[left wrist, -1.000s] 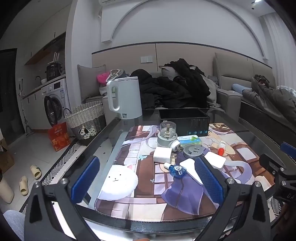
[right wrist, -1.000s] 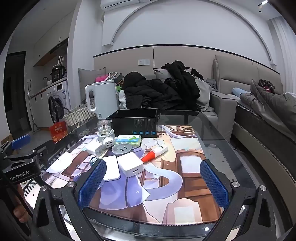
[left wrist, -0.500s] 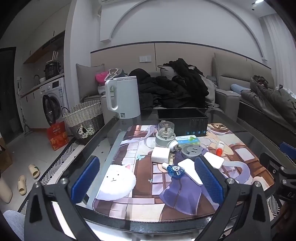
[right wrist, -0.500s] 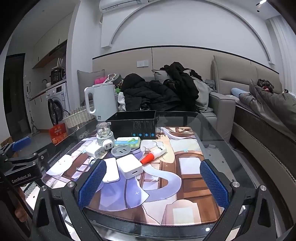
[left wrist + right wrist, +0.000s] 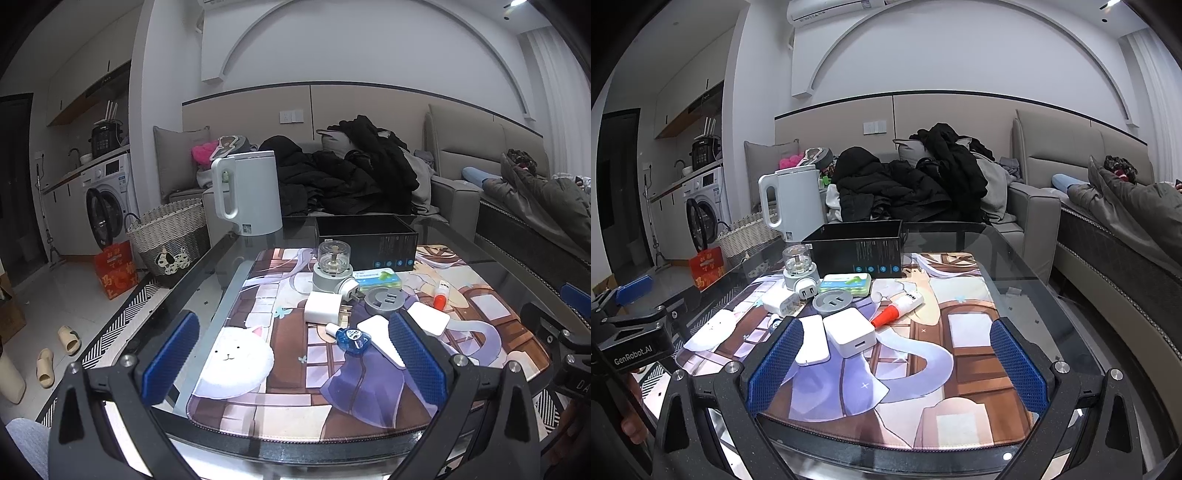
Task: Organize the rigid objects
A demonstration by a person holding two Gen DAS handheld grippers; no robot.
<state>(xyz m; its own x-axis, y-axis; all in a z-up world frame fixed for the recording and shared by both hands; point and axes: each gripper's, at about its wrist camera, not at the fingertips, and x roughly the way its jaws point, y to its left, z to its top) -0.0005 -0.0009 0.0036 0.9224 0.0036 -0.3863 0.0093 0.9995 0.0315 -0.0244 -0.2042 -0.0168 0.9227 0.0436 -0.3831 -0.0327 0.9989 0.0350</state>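
Note:
A cluster of small items lies mid-mat before an open black box point(image 5: 365, 240) point(image 5: 858, 247): a white charger cube point(image 5: 322, 307) point(image 5: 850, 333), a flat white bar point(image 5: 812, 339), a grey round USB hub point(image 5: 386, 301) point(image 5: 833, 302), a clear-topped plug-in device point(image 5: 332, 271) point(image 5: 798, 269), a green-white pack point(image 5: 846, 285), an orange-capped tube point(image 5: 899, 309) and a blue correction tape point(image 5: 352, 339). My left gripper point(image 5: 291, 360) hovers open at the mat's near edge, holding nothing. My right gripper point(image 5: 895, 363) is open and empty too, its left pad beside the white bar.
The printed mat point(image 5: 960, 332) covers a glass table point(image 5: 207, 280). A white kettle point(image 5: 249, 195) stands at the far left corner. A white cat-face pad point(image 5: 236, 360) lies near left. A wicker basket point(image 5: 170, 240) sits on the floor; sofas with dark clothes point(image 5: 905, 188) lie beyond.
Both views have shifted slightly; the objects appear a little lower and closer. Nothing on the mat has moved and both grippers stay open.

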